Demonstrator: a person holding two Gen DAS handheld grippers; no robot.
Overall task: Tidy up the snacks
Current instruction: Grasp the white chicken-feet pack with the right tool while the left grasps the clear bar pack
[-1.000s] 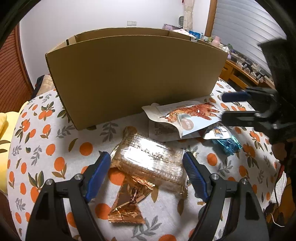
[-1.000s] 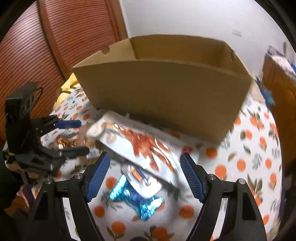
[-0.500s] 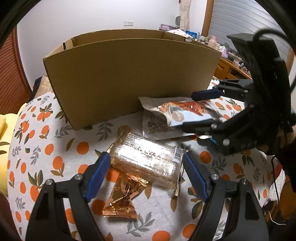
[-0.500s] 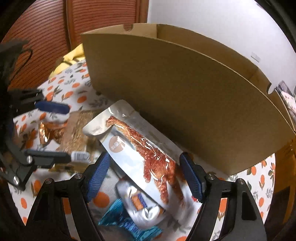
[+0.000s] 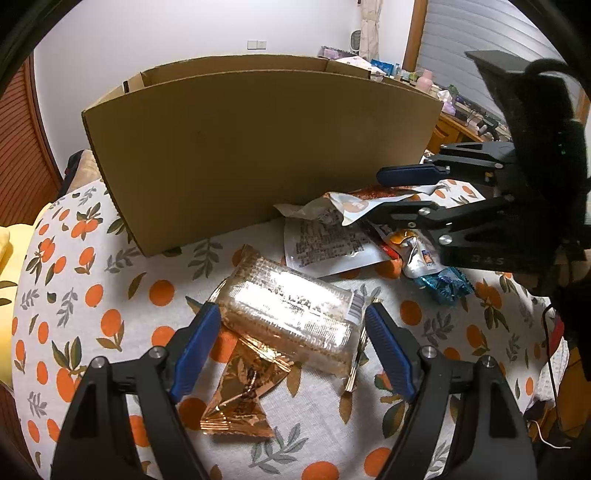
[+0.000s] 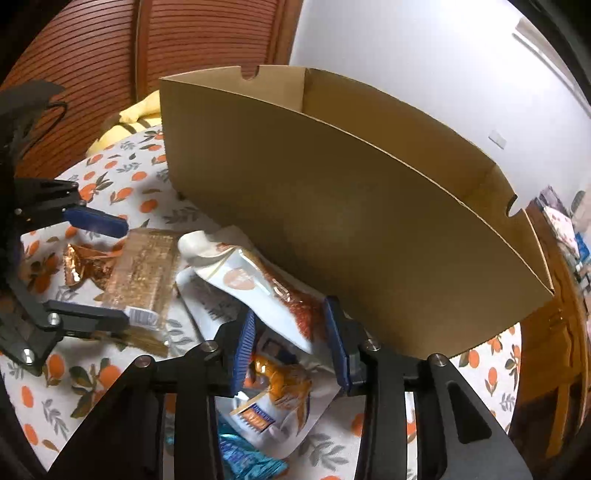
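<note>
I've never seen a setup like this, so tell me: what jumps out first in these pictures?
A big open cardboard box stands at the back of the orange-print tablecloth. In front of it lies a heap of snacks. The left gripper is spread wide around a clear-wrapped cracker pack, while the right gripper has its blue pads at either side of a white pouch.

Orange-print tablecloth; slatted wooden door; white wall.

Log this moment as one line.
left gripper: open around clear cracker pack | right gripper: closing on white pouch, contact unclear | cardboard box: upright
</note>
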